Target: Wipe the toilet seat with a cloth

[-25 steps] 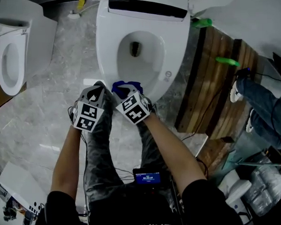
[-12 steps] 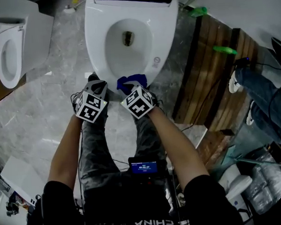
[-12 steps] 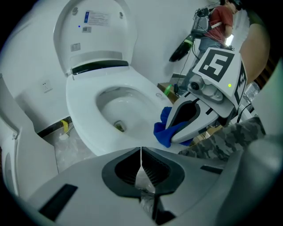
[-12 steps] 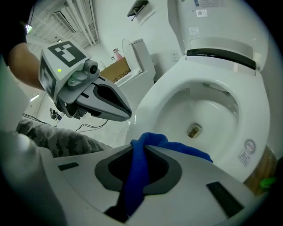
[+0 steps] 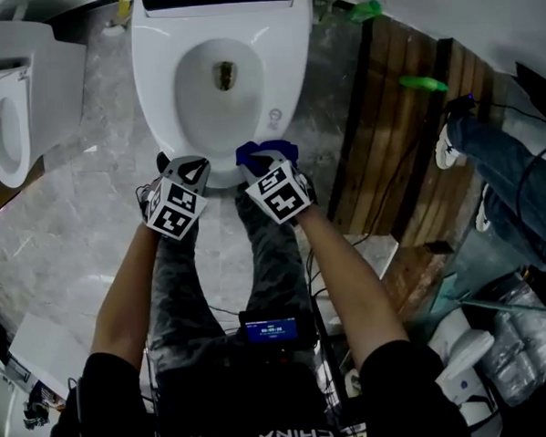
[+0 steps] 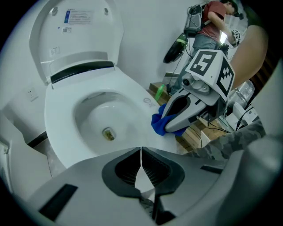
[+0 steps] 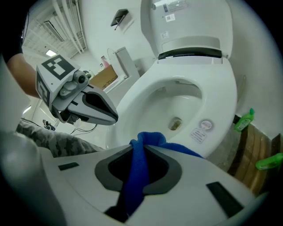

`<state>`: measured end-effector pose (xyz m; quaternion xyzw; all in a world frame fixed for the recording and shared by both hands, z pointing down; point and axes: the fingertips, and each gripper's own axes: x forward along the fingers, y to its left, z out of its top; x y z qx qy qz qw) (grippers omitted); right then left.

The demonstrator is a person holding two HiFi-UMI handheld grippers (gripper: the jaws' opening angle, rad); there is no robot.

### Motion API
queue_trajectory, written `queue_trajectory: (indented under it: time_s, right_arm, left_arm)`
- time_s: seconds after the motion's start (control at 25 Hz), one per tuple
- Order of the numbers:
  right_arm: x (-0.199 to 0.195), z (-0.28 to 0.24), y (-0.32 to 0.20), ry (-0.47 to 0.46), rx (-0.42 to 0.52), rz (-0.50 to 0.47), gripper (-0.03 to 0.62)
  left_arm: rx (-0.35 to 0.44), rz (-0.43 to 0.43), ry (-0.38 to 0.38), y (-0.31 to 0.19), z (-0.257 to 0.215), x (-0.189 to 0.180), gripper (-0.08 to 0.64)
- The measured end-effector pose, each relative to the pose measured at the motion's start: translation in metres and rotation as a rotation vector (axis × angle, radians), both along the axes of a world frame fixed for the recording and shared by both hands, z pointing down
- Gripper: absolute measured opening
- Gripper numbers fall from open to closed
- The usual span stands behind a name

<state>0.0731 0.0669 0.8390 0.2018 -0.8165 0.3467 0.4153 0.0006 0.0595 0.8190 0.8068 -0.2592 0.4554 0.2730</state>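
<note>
A white toilet with its lid raised stands ahead; its seat (image 5: pixel 168 127) (image 6: pixel 62 132) (image 7: pixel 132 106) rings the bowl. My right gripper (image 5: pixel 265 159) (image 7: pixel 139 145) is shut on a blue cloth (image 5: pixel 268 153) (image 7: pixel 137 172) (image 6: pixel 160 123), held over the seat's front right rim. My left gripper (image 5: pixel 190 168) (image 6: pixel 140 154) is shut with nothing between its pads, over the seat's front edge just left of the right one.
A second white toilet (image 5: pixel 7 108) stands at the left. A wooden platform (image 5: pixel 406 151) with green spray bottles (image 5: pixel 421 85) lies to the right, beside a seated person's legs (image 5: pixel 499 174). Cables and a small screen (image 5: pixel 272 330) lie near my legs on the marble floor.
Both grippers have travelled together along the seat's front rim toward its right side, the blue cloth still in the right one. The toilet has shifted left in the head view.
</note>
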Motion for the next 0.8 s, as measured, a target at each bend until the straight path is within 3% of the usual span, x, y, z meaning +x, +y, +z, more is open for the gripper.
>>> queue_trajectory:
  time_s: [0.4, 0.8]
  right_arm:
    - [0.025, -0.002, -0.052, -0.050, 0.049, 0.008, 0.054]
    - [0.051, -0.004, -0.122, -0.040, 0.104, 0.040, 0.054]
  left_arm:
    - [0.026, 0.038, 0.039, -0.036, 0.015, 0.042, 0.018]
    - [0.048, -0.005, 0.057, -0.080, 0.021, 0.062, 0.018]
